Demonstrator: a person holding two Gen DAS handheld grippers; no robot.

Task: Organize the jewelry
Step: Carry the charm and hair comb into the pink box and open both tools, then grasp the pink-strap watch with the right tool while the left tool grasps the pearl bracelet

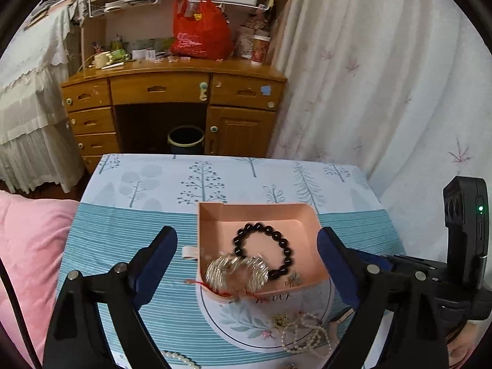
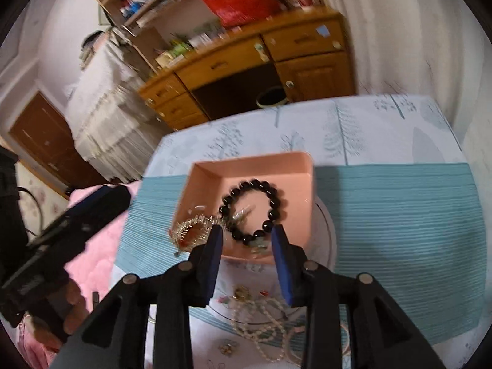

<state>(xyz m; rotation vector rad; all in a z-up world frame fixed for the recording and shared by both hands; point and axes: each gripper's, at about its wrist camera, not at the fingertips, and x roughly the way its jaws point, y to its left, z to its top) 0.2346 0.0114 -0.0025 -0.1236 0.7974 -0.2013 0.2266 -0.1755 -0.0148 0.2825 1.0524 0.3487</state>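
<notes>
A pink open box (image 1: 212,215) (image 2: 286,166) sits on a white plate (image 1: 215,316) on the table. In the box lie a black bead bracelet (image 1: 264,249) (image 2: 253,209) and a silver coil bangle (image 1: 236,272) (image 2: 193,230) with a red thread at its near left edge. Pearl strands (image 1: 307,335) (image 2: 264,329) lie on the plate in front. My left gripper (image 1: 247,255) is open, its fingers either side of the box. My right gripper (image 2: 247,243) is open and empty, just above the box's near edge.
The table has a tree-print cloth (image 1: 215,178) and a teal striped mat (image 1: 123,240). A pink quilt (image 1: 27,261) lies to the left. A wooden desk (image 1: 172,92) and a curtain (image 1: 384,77) stand behind. A pearl piece (image 1: 181,358) lies near the front edge.
</notes>
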